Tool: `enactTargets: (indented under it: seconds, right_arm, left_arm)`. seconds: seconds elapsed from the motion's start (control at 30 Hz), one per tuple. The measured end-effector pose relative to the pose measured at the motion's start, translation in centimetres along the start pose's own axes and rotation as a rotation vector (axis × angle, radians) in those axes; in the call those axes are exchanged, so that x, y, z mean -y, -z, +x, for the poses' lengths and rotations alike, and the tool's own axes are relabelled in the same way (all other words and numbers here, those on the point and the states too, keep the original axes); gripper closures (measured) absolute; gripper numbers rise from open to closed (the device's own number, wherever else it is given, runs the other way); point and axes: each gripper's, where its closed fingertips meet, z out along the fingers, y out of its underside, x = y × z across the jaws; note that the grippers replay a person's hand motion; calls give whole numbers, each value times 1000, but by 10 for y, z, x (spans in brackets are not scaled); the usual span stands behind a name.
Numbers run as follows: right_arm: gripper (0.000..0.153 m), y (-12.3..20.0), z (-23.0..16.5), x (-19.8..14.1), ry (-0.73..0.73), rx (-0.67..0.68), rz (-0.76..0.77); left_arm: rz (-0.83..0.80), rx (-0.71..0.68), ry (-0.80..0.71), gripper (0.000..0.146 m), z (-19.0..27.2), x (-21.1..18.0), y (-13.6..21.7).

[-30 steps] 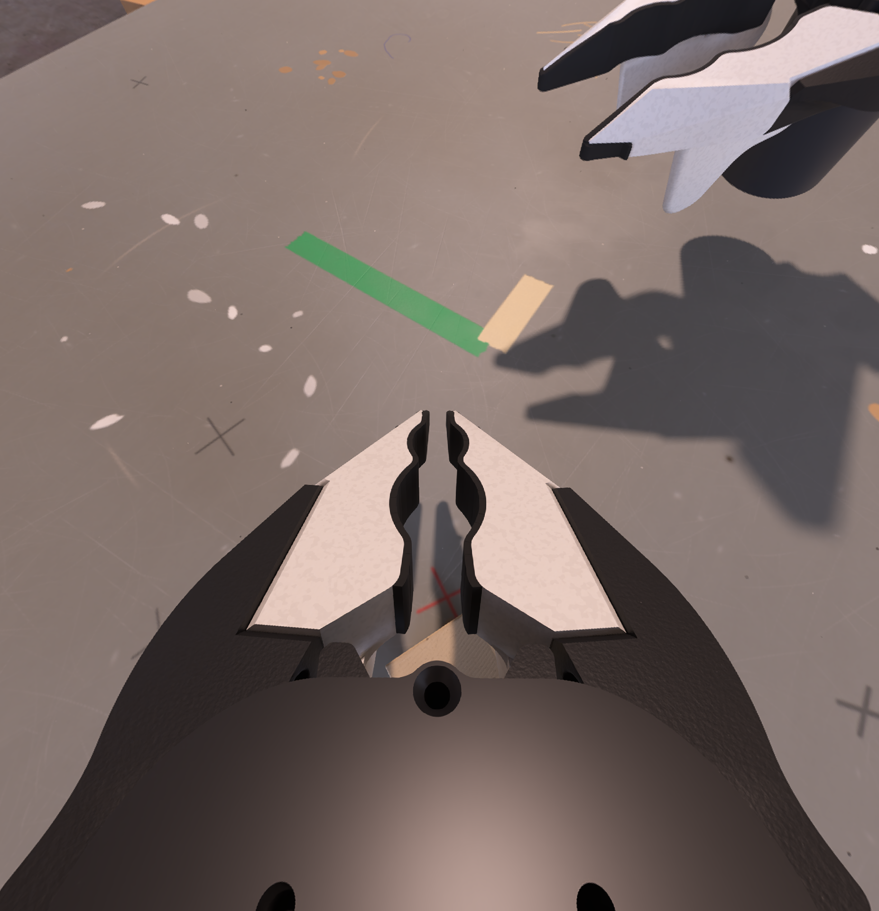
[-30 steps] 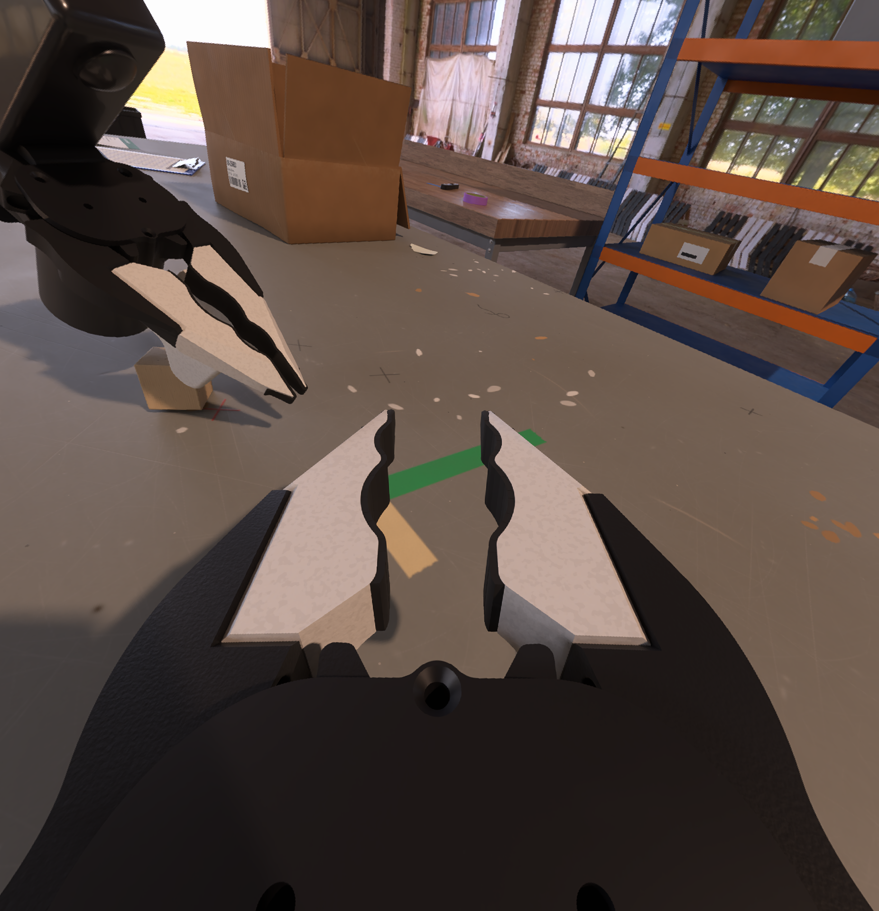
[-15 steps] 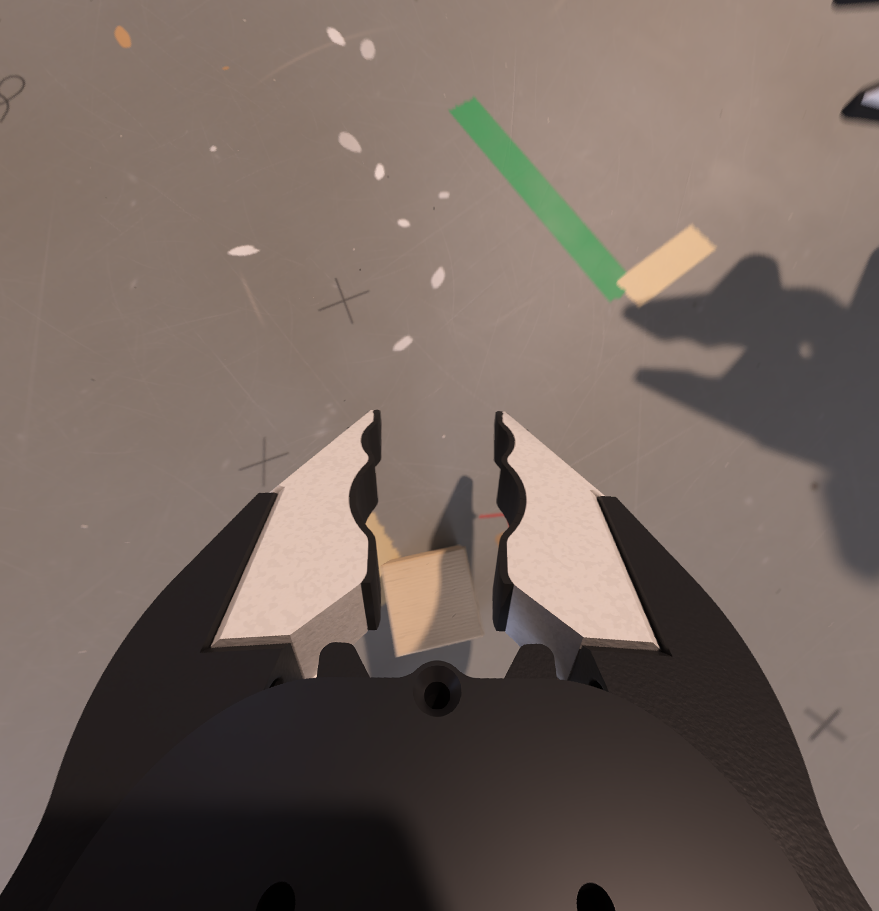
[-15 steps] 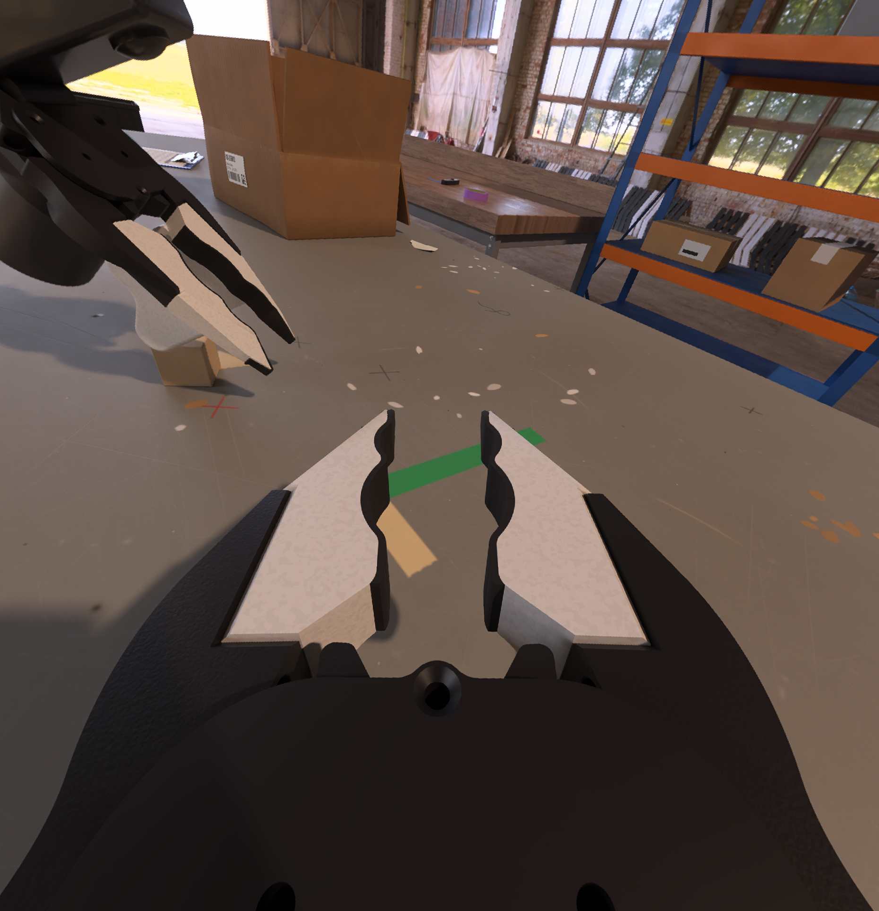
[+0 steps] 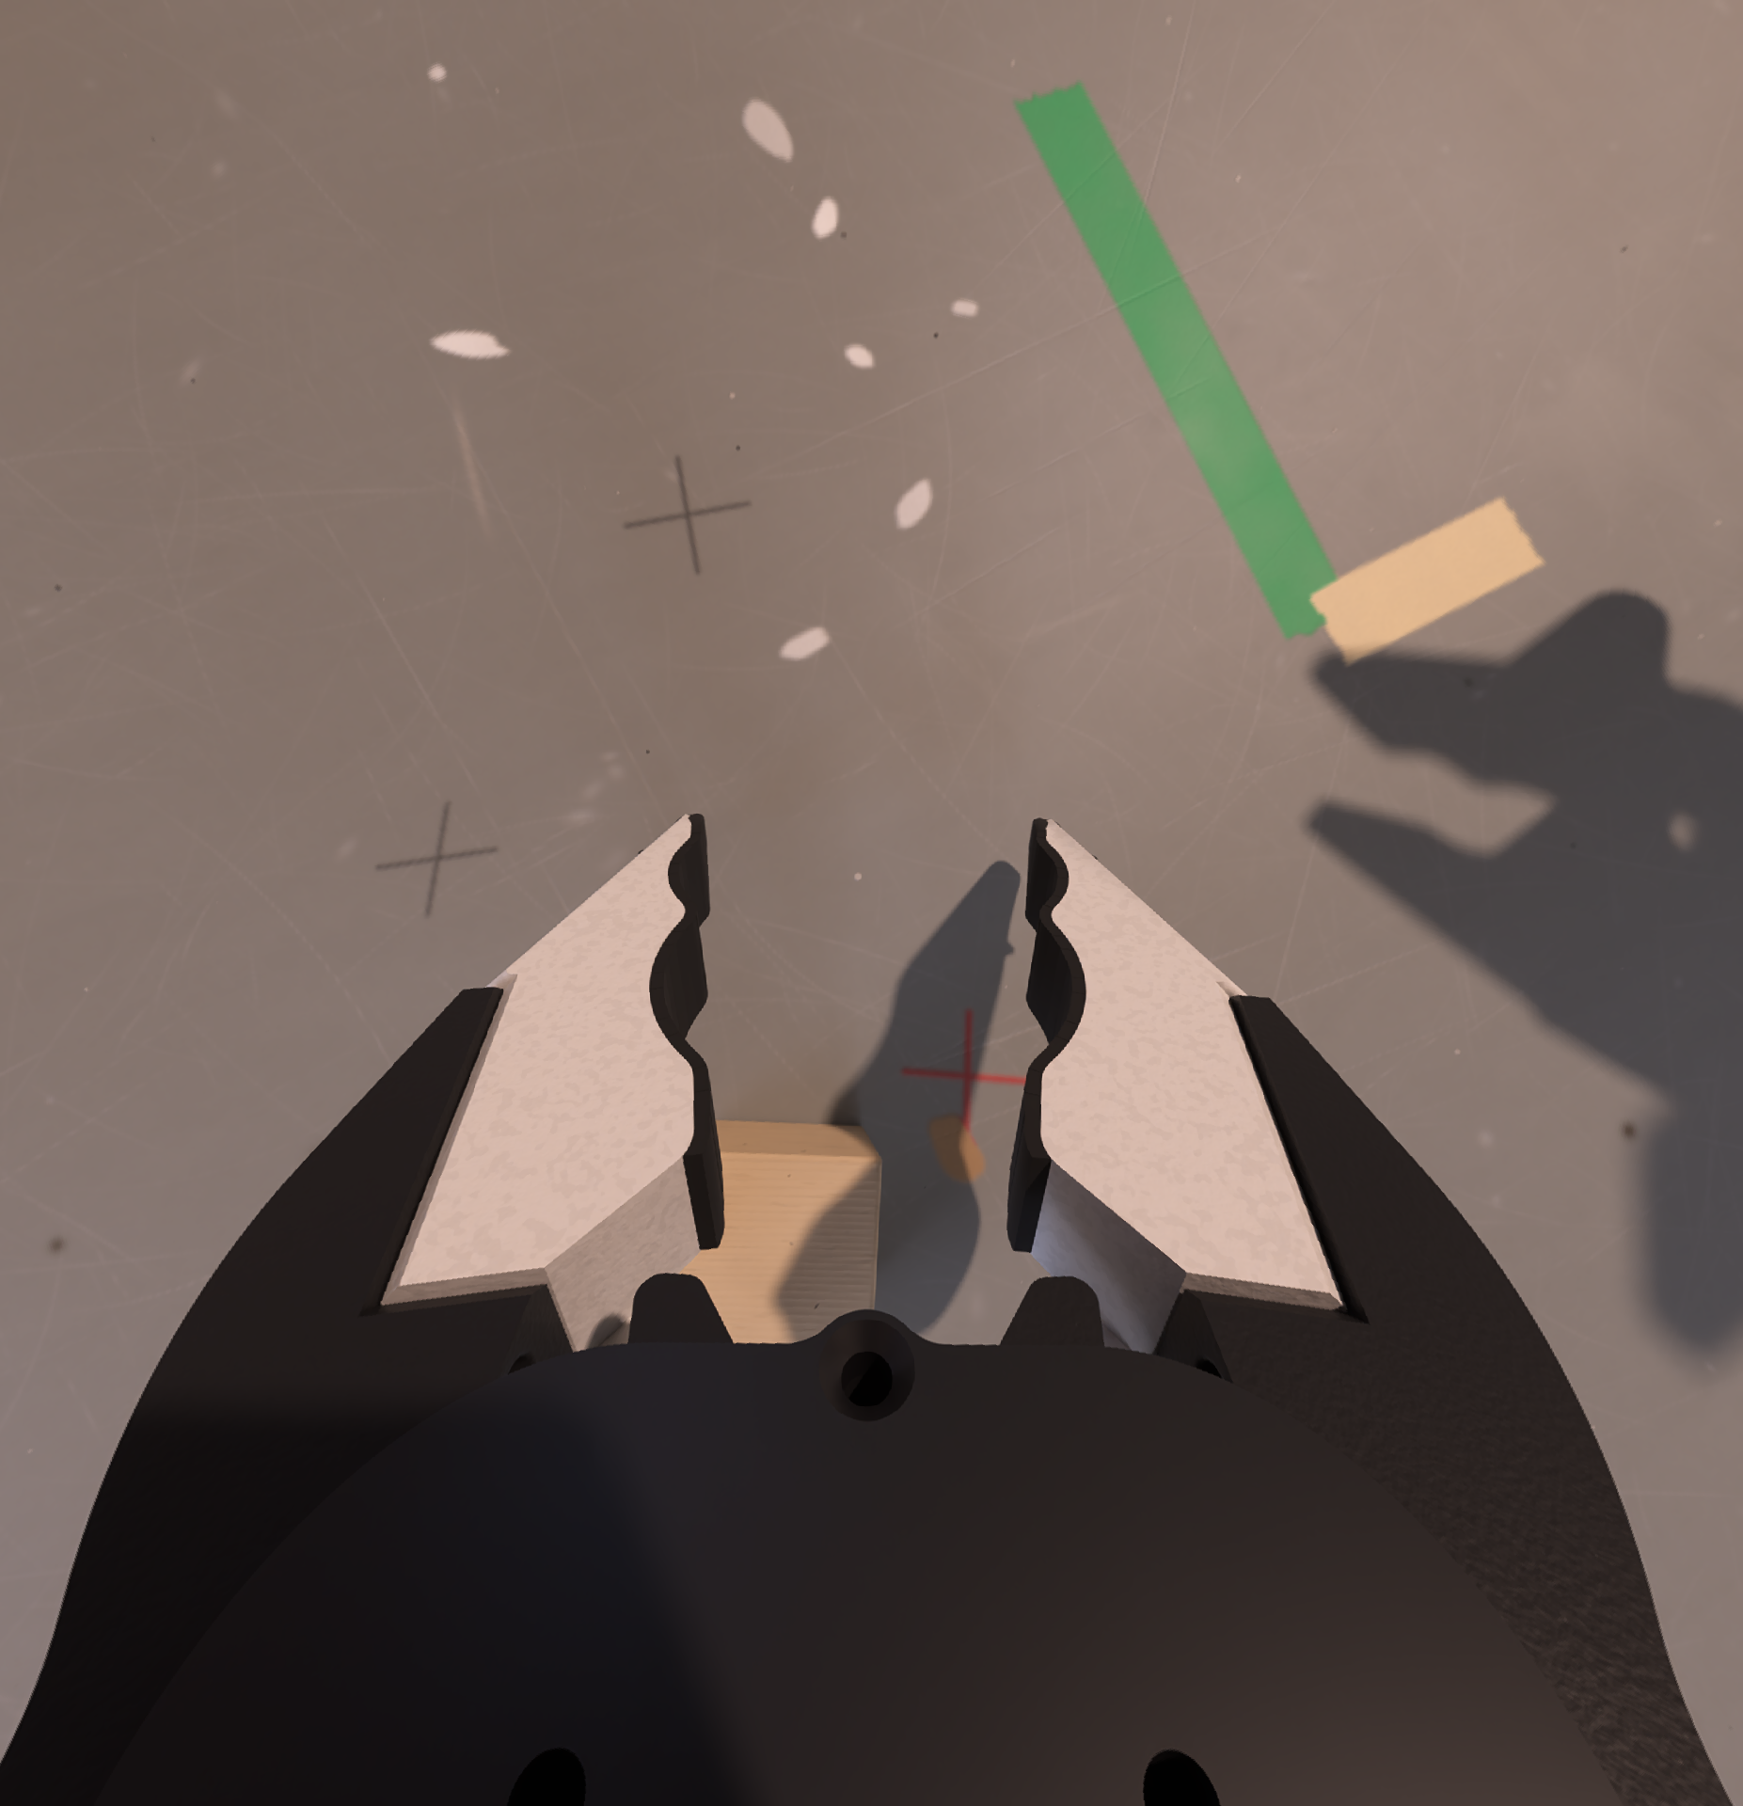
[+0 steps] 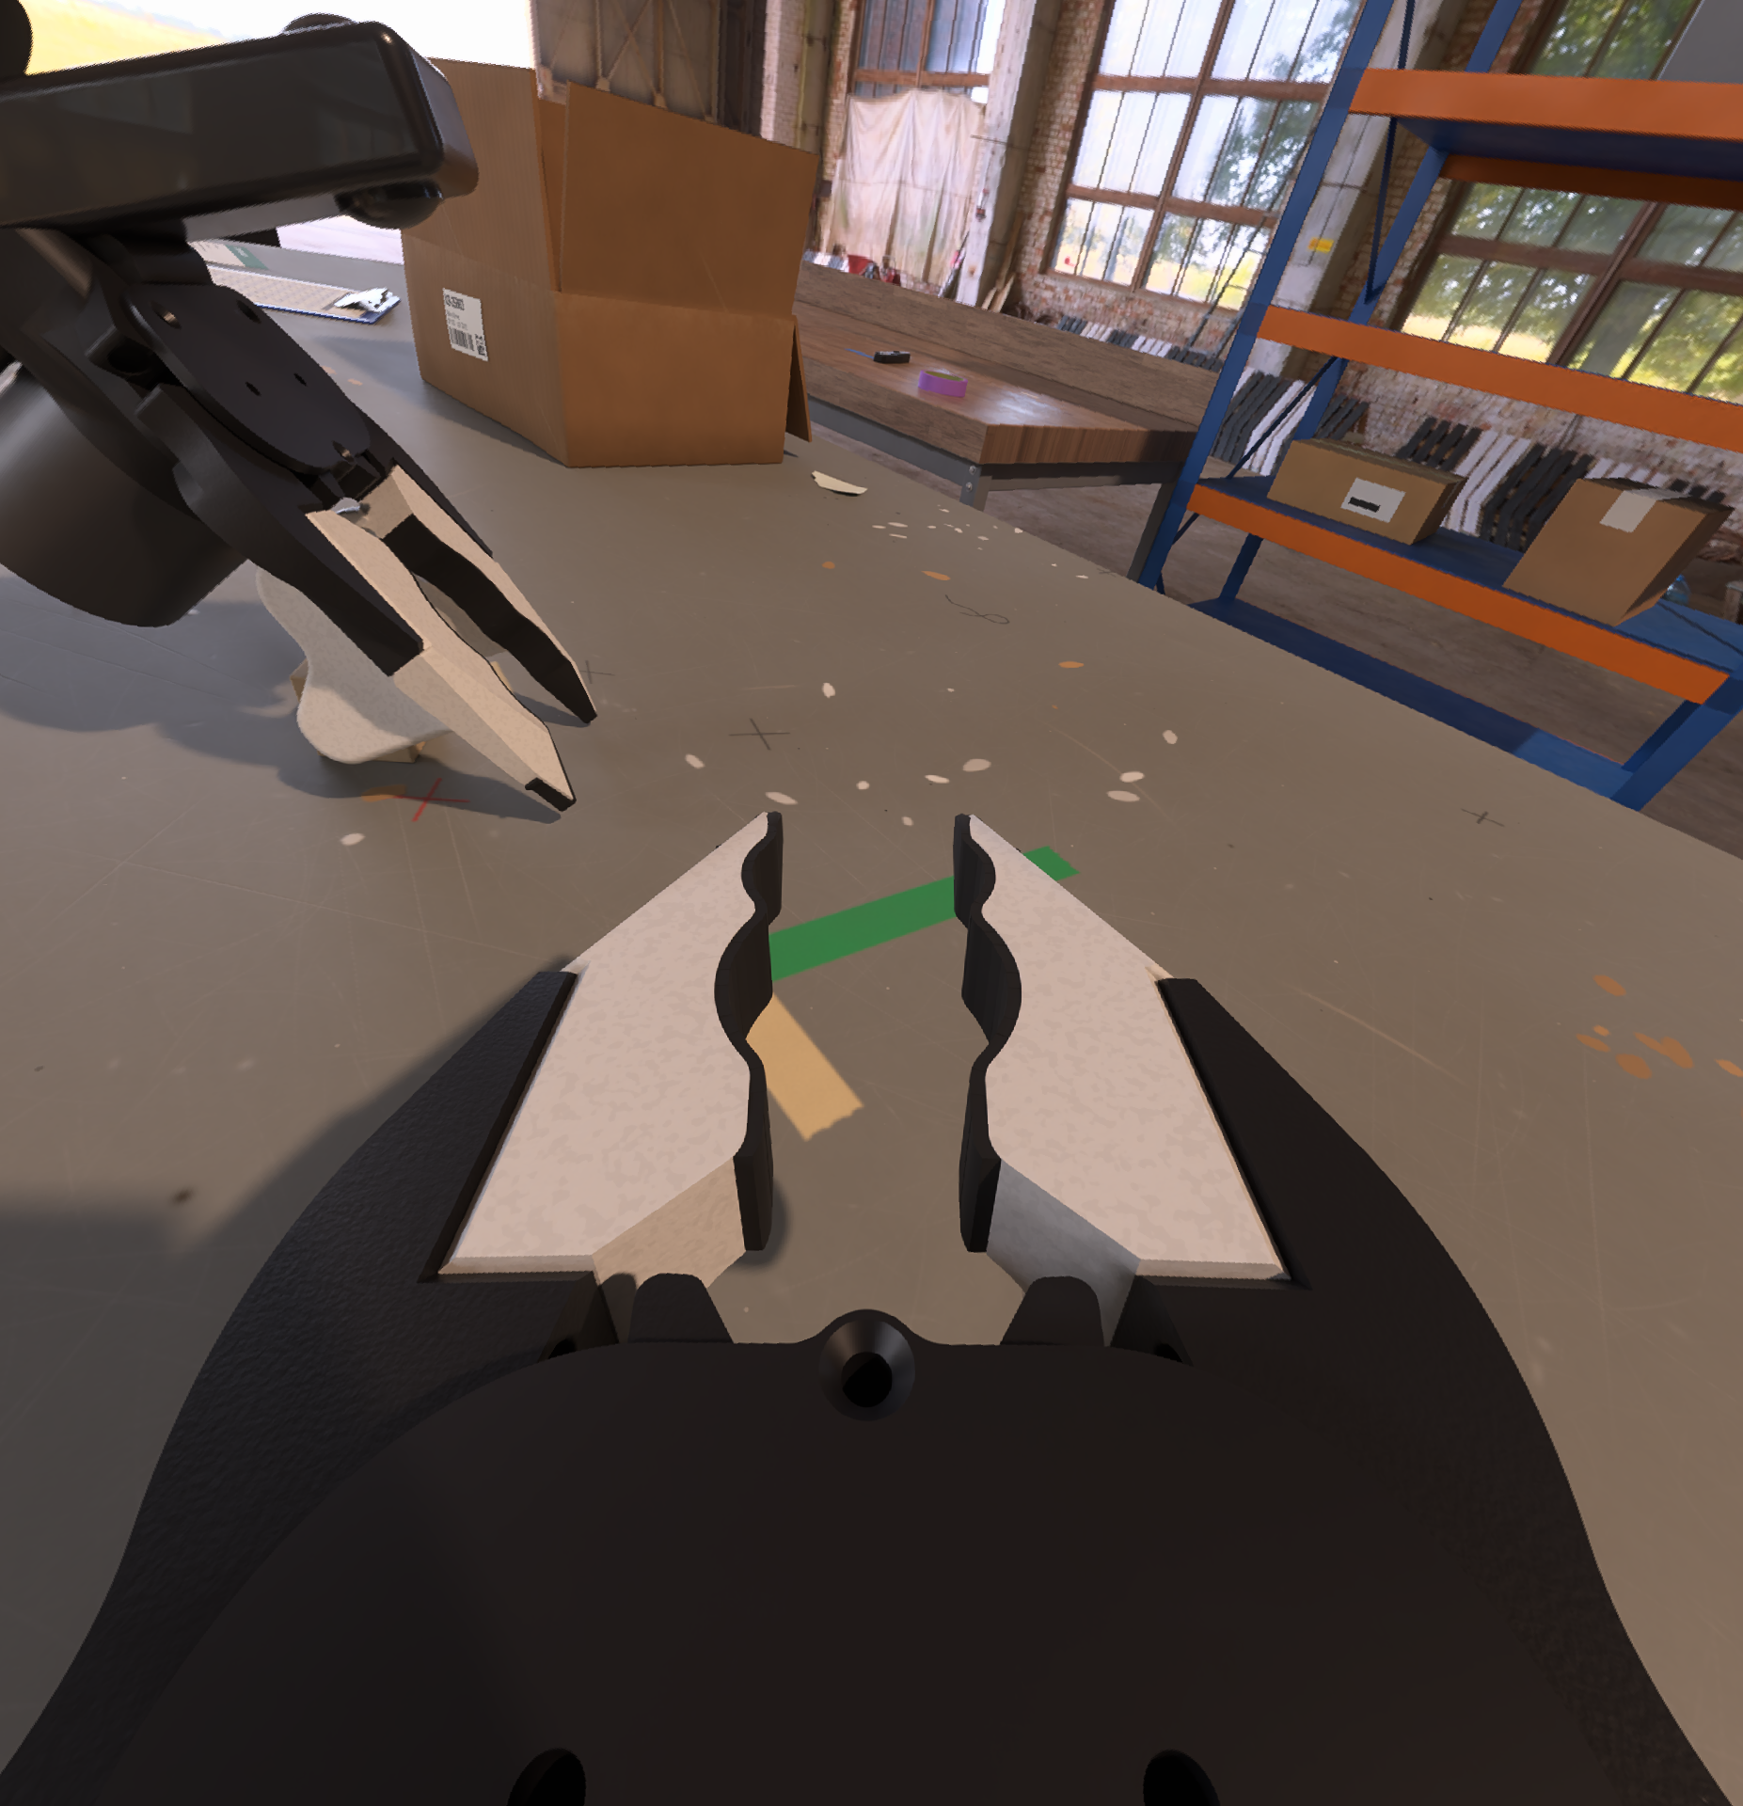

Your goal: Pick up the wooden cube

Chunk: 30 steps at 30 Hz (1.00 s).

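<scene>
The left tongs [image 5: 867, 850] hang low over the grey counter [image 5: 261, 586], pointing steeply down, with their jaws spread wide and nothing held. The wooden cube [image 5: 799, 1222] sits on the counter deep between them, near the root of the jaws. It lies close against the inner face of the left finger [image 5: 593, 1055], though contact cannot be confirmed, and a clear gap separates it from the right finger [image 5: 1141, 1055]. A small red cross mark [image 5: 965, 1075] lies on the counter just beside the cube, in that gap.

From the right wrist view the cube is almost wholly hidden behind the left tongs, whose tips sit close to the surface. No counter edge shows near the cube; an open cardboard box [image 6: 603, 293] stands towards the far edge.

The right tongs [image 6: 867, 850] are spread as well, empty, hovering well apart from the cube above a strip of green tape [image 6: 877, 919] and a tan strip [image 6: 799, 1075].

The step in hand looks like the closing grip. To do it well, the left tongs should probably shift slightly towards their own left so the cube sits centred. Otherwise the far finger would likely push the cube sideways as it closes. Close squarely on two flat faces, not on corners, then lift straight up.
</scene>
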Motion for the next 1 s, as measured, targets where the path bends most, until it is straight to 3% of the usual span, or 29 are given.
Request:
enactTargets:
  seconds: [0.23, 0.43, 1.0]
  right_arm:
    - [118, 0, 1, -1, -1, 1, -3]
    - [118, 0, 2, -3, -1, 3, -12]
    - [118, 1, 6, -5, -8, 2, -17]
  left_arm:
    - [-35, -1, -4, 83, -9, -12, 9]
    - [-34, 36, -30, 106, -21, -17, 16]
    - [-16, 39, 12, 107, -23, -26, 22]
